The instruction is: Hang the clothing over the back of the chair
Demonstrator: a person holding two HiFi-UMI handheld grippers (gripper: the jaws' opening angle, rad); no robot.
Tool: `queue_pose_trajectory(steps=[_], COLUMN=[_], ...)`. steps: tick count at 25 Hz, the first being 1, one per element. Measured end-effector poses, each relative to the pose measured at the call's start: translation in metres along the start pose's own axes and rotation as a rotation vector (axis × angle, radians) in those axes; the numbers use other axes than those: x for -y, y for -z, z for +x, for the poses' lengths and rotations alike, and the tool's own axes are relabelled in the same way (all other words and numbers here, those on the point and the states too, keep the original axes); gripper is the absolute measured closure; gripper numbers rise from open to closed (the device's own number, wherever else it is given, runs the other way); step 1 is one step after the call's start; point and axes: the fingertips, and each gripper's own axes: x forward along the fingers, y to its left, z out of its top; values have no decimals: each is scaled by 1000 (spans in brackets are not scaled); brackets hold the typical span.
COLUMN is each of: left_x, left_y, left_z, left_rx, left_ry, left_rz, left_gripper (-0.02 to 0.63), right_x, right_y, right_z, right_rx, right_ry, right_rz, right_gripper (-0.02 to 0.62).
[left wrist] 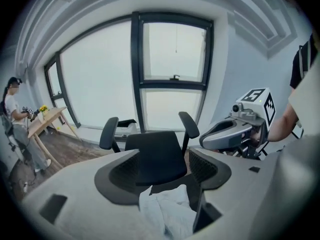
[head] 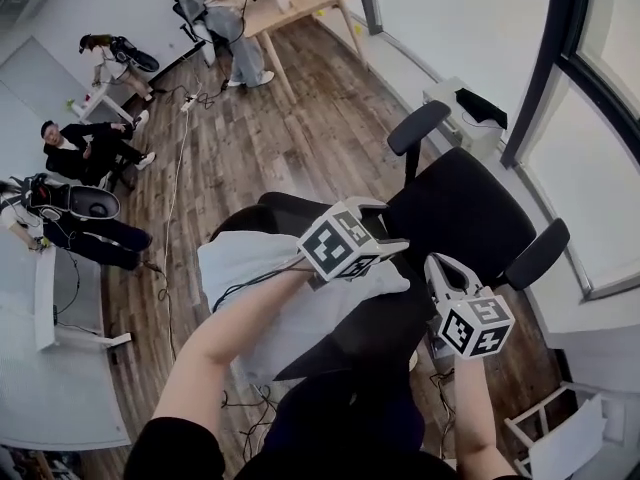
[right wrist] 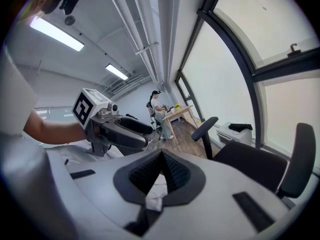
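over the backrest of a black swivel office chair (head: 460, 213), a white fabric garment (head: 265, 273) lies draped; left gripper (left wrist: 162, 171) jaws spread wide above it, right gripper (right wrist: 161, 156) pinching a fold.

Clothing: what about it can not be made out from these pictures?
Kind of garment: the clothing is bunched in the head view; both gripper views show only a scrap.
Its lower end: behind the person's left arm, head view.
Chair back under it: mostly covered.
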Motion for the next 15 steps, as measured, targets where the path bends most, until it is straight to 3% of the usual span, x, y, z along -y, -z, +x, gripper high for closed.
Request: queue_pose_trajectory(steps=[9, 15], left_x=[-16, -14], left_y=[-20, -30], left_z=[-88, -165], left_rx=[228, 431], left_ry=[-113, -120], left_rz=[-54, -107], left_gripper=[302, 315], right_x=[-64, -121], right_y=[-33, -47], right_z=[-2, -8], right_rx=[50, 93], right_ry=[-27, -30], right_rz=[-120, -147], right_gripper=[594, 594])
